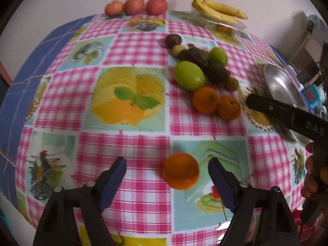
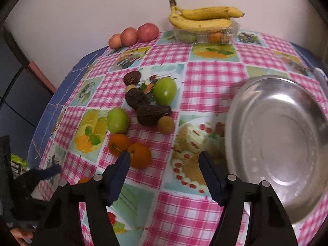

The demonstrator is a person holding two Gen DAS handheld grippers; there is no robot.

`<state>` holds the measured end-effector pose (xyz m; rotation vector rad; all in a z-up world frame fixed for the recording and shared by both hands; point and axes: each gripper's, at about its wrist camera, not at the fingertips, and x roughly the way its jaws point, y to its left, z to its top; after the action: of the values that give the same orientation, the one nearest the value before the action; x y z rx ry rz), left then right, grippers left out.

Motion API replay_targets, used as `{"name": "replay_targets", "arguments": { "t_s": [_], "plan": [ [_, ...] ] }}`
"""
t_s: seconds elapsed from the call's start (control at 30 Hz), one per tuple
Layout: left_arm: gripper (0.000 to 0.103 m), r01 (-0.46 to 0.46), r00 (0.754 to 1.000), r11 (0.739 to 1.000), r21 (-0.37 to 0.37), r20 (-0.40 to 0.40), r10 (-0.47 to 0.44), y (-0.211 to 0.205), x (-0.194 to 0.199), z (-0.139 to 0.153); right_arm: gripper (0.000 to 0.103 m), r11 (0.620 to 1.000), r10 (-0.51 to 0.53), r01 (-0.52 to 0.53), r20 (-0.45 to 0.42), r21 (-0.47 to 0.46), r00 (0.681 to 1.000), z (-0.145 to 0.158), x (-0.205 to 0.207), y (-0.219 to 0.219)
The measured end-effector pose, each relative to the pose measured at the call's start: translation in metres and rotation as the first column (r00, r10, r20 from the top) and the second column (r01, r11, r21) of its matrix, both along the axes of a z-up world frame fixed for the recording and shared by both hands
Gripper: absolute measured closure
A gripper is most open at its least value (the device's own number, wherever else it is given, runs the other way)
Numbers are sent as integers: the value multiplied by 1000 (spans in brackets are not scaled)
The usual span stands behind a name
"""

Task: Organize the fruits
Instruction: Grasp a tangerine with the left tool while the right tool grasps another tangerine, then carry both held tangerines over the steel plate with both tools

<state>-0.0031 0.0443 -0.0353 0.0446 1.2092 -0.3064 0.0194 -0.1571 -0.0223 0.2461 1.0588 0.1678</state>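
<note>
My left gripper (image 1: 167, 167) is open, with a lone orange (image 1: 181, 171) on the tablecloth between its fingertips, nearer the right finger. Two more oranges (image 1: 216, 102) lie beyond it beside two green fruits (image 1: 189, 74), dark brown fruits (image 1: 207, 64) and small yellowish ones. My right gripper (image 2: 164, 161) is open and empty above the cloth, its left finger just in front of the two oranges (image 2: 139, 154). A steel bowl (image 2: 280, 143) sits empty to its right. The green fruits (image 2: 117, 120) and brown fruits (image 2: 152, 113) lie further back.
Three red apples (image 1: 135, 6) stand in a row at the table's far edge by the wall. A banana bunch (image 1: 217, 8) rests on a clear plastic box (image 2: 205, 34). The checked tablecloth (image 1: 131, 49) covers the table; its blue edge drops off at left.
</note>
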Motion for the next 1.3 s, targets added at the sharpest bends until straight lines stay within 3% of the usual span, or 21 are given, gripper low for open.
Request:
{"name": "replay_targets", "arguments": {
  "t_s": [0.07, 0.2, 0.47, 0.73, 0.83, 1.0, 1.3],
  "plan": [
    [32, 16, 1000, 1000, -9, -14, -16, -4, 0, -3, 45, 1000, 21, -21, -9, 16, 1000, -4, 4, 5],
    [61, 31, 998, 999, -29, -46, -33, -9, 1, -10, 49, 998, 51, -50, -26, 40, 998, -11, 9, 15],
    [63, -5, 999, 998, -65, -32, 3, -2, 8, -12, 59, 996, 75, -72, -62, 60, 995, -26, 20, 27],
    [63, -60, 998, 994, -95, -19, 59, 8, 18, -14, 61, 994, 80, -74, -69, 85, 994, -30, 23, 32],
    [63, -66, 998, 993, -97, -16, 65, 10, 21, -15, 68, 990, 92, -83, -77, 114, 993, -32, 23, 34],
    [63, -106, 994, 990, -91, -18, 105, 16, 23, -15, 68, 991, 99, -92, -68, 97, 993, -29, 22, 37],
    [63, -183, 983, 983, -28, -19, 183, 22, 29, -8, 68, 1000, 21, -21, -18, 8, 1000, -4, 13, 15]
  ]
}}
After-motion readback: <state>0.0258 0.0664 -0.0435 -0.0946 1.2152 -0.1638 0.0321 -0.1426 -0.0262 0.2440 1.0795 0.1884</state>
